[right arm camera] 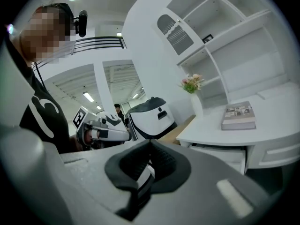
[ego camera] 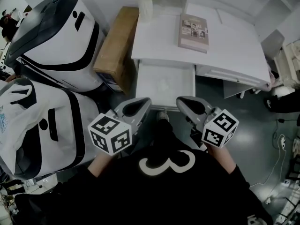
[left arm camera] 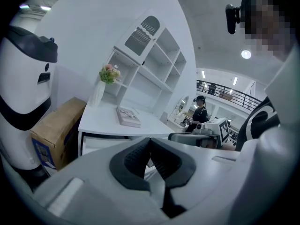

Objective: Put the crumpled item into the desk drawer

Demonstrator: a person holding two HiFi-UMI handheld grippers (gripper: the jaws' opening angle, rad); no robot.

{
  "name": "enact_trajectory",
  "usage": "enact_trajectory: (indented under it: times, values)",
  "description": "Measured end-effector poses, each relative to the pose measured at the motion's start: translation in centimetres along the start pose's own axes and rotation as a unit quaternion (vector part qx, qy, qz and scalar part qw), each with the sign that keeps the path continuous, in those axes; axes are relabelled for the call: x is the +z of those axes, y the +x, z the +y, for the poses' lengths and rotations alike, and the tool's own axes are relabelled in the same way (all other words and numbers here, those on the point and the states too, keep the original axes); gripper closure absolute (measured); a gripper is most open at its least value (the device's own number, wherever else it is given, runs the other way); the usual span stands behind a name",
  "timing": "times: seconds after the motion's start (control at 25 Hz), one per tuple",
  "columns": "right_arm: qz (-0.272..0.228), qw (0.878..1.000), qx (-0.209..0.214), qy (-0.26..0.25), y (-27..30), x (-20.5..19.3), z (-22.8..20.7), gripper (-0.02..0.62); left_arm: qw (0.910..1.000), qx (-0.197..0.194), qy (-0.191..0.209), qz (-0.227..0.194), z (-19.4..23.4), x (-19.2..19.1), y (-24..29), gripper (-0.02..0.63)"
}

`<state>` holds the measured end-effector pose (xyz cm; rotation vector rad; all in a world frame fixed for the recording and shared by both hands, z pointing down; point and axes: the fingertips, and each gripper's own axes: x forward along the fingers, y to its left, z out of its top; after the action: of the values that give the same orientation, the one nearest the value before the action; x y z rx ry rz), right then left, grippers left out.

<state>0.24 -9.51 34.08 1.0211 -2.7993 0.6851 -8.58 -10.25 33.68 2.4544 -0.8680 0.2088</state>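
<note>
Head view — left gripper (ego camera: pixel 138 108) and right gripper (ego camera: pixel 188 106) are held empty, jaws together — drawer (ego camera: pixel 180 95) left open at the front edge of the desk (ego camera: pixel 225 46).

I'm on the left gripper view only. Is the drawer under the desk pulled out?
Observer: Yes. The head view looks down into the drawer, which stands pulled out from under the desk.
Operator: Is anything in it?
Observer: A pale crumpled item seems to lie on its floor, though it shows only faintly.
Operator: What about the right gripper's jaws?
Observer: In its own view the right gripper has its jaws together, with nothing between them.
</note>
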Motion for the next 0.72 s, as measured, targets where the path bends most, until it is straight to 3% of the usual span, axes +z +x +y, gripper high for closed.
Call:
enact_trajectory:
  times: [0.72]
  values:
    - [-0.015, 1.0, -0.024, 0.012, -2.1, -1.5, 1.4, 0.594, 0.9995, -0.025, 0.019, -0.002, -2.3, -0.8, -1.5, 0.595]
